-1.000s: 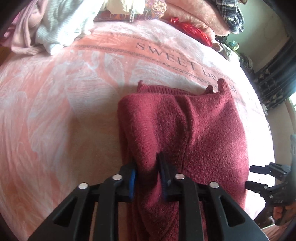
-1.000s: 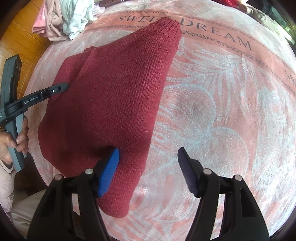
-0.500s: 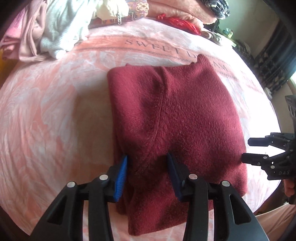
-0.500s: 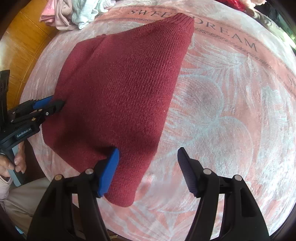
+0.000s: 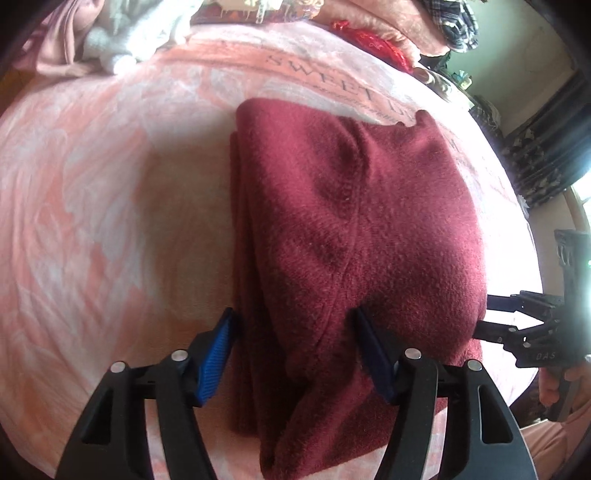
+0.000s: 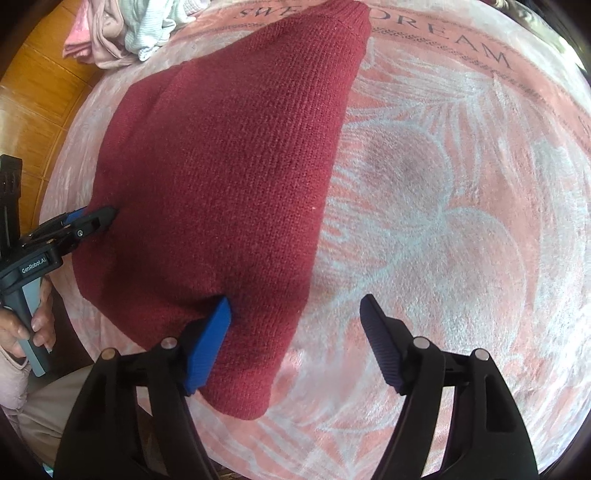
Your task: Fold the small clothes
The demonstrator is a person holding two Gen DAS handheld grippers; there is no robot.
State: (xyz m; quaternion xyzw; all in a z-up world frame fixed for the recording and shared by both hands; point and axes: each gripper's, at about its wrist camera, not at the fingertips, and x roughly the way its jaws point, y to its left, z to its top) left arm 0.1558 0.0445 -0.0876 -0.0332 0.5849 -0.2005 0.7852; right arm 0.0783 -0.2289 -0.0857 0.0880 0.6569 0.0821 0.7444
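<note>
A dark red knitted sweater point(image 5: 354, 236) lies folded on the pink blanket point(image 5: 110, 206); it also shows in the right wrist view point(image 6: 229, 177). My left gripper point(image 5: 291, 354) is open, its blue pads on either side of the sweater's near folded edge. My right gripper point(image 6: 295, 332) is open over the sweater's near right corner, its left pad point(image 6: 210, 343) on the cloth and its right pad over bare blanket. Each gripper shows in the other's view: the right one point(image 5: 495, 314) at the sweater's right edge, the left one point(image 6: 88, 218) at its left edge.
The pink blanket point(image 6: 461, 221) bears the words SWEET DREAM. A pile of pale clothes point(image 5: 122, 40) lies at the far left, also in the right wrist view point(image 6: 122, 33). Red cloth point(image 5: 369, 40) and pillows lie at the back. Wooden floor point(image 6: 40, 96) is to the left.
My left gripper let go of the sweater's fold and its jaws opened wide. The sweater settled flat on the blanket. My right gripper stayed open and barely moved.
</note>
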